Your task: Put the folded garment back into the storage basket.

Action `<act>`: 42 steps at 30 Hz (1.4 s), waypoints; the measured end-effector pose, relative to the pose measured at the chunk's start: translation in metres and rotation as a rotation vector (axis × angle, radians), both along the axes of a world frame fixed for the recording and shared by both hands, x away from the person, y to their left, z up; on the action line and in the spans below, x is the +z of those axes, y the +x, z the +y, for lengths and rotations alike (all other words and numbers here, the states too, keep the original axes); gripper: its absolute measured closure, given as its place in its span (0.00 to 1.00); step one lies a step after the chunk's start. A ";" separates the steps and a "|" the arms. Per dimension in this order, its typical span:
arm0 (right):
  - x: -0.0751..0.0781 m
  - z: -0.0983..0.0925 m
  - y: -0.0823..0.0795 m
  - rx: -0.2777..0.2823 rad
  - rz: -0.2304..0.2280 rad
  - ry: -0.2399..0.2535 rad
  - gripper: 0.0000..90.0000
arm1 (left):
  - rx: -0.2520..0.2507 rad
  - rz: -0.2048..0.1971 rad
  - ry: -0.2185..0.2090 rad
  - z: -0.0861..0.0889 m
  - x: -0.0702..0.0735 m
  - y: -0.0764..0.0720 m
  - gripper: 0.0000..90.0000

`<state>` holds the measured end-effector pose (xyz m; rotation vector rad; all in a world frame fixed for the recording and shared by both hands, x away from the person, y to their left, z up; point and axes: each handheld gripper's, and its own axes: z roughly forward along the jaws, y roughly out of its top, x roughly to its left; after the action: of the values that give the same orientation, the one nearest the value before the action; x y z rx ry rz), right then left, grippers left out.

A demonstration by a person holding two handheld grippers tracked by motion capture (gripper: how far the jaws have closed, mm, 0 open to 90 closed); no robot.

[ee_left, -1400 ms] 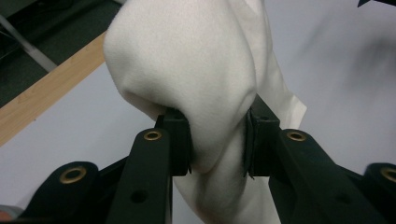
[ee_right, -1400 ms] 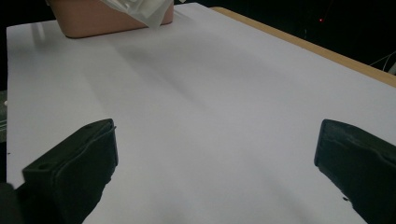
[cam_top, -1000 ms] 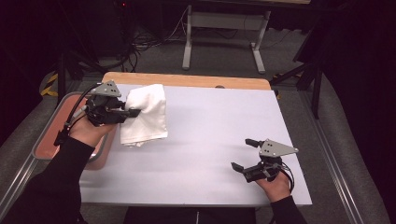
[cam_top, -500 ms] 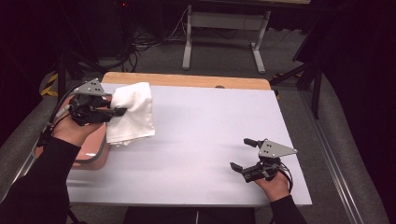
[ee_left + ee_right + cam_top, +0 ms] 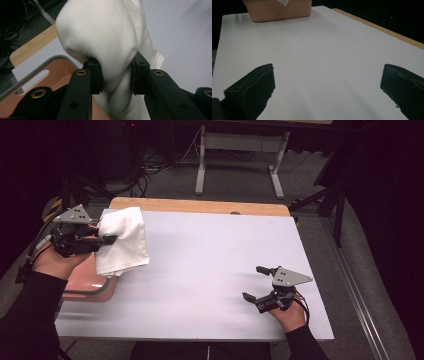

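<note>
White, soft cloth (image 5: 105, 40) bunches between my left gripper's (image 5: 102, 239) fingers (image 5: 93, 75), which pinch it at the tabletop's (image 5: 210, 270) left edge. It hangs lengthwise, free end down, over the pink tray (image 5: 85, 280); I can't see the tray's contents. My right gripper's (image 5: 257, 285) fingers (image 5: 254, 85) stand spread, holding nothing.

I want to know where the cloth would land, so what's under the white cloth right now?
Under the cloth, held in the left gripper, sit the pink bin and the white table. The cloth covers most of the bin's inside, so its contents cannot be seen.
</note>
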<state>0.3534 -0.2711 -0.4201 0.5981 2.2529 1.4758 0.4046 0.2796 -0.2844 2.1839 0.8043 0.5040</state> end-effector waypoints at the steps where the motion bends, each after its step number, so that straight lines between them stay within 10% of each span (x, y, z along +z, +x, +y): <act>1: 0.000 0.001 0.001 0.006 0.002 -0.001 0.00 | 0.006 0.003 -0.001 0.003 0.000 -0.001 0.76; 42: -0.005 0.002 -0.010 0.020 0.031 -0.022 0.00 | 0.046 0.077 0.107 0.075 0.006 0.013 0.76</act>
<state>0.3433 -0.2688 -0.4252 0.5974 2.3016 1.4585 0.4177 0.3550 -0.2779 2.2997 0.8891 0.4981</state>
